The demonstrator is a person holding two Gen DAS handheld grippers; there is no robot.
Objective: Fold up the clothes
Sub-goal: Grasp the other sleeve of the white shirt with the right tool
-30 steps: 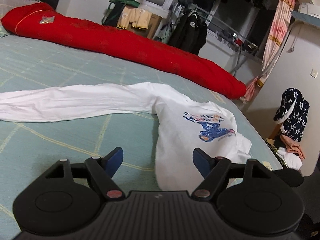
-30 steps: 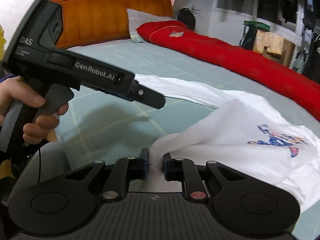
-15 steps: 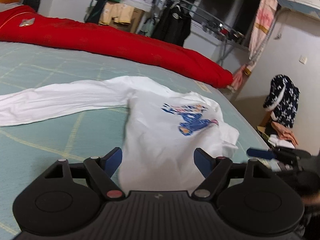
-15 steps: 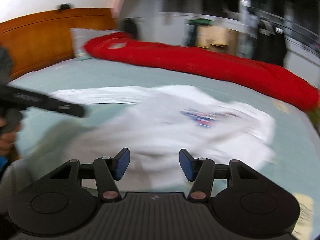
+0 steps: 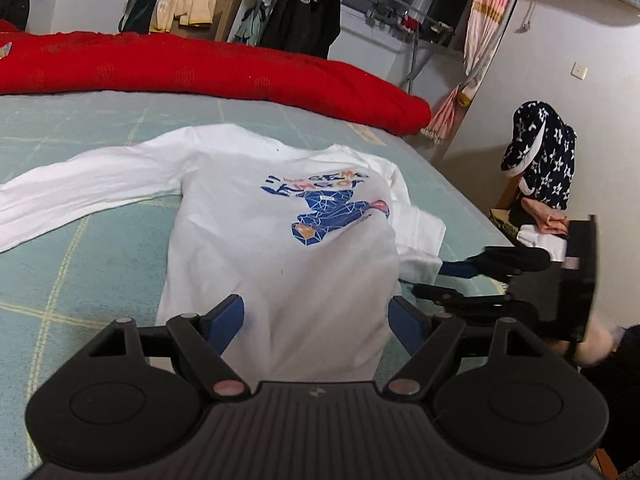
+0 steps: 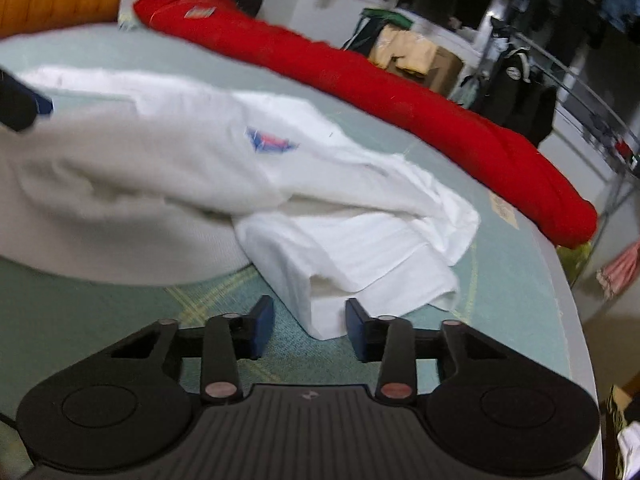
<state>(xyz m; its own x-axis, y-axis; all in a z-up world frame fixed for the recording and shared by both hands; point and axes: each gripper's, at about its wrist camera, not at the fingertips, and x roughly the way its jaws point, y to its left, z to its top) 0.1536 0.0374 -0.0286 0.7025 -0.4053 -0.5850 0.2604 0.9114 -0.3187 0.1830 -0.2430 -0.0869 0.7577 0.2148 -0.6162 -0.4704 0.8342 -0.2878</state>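
Shirt: white long-sleeve shirt [image 5: 280, 240] with a blue print, lying print-up on the green bed [image 5: 80, 280], body running away from the person toward the red quilt [image 5: 200, 68].

Sleeves: one long sleeve [image 5: 80, 184] stretches flat out to the left side of the bed; the other sleeve [image 6: 360, 256] is bunched and doubled up by the right edge of the body, so nothing's squared off.

Left gripper [image 5: 318, 316]: jaws wide, nothing in them, hovering right over the hem end with the shirt body straight ahead between the fingers.

Right gripper [image 6: 310, 326]: jaws wide too, empty, and the cuff end of that bunched sleeve sits right in front of the gap, nearly between the pads.

Key relation: the bunched sleeve's long axis points roughly toward the right jaws, so I'd say the right hand is the closer one for it; the stretched sleeve is well off to the left, nearer the left hand.

Blur: the right view is smeary, so I can't tell if the pads touch cloth.
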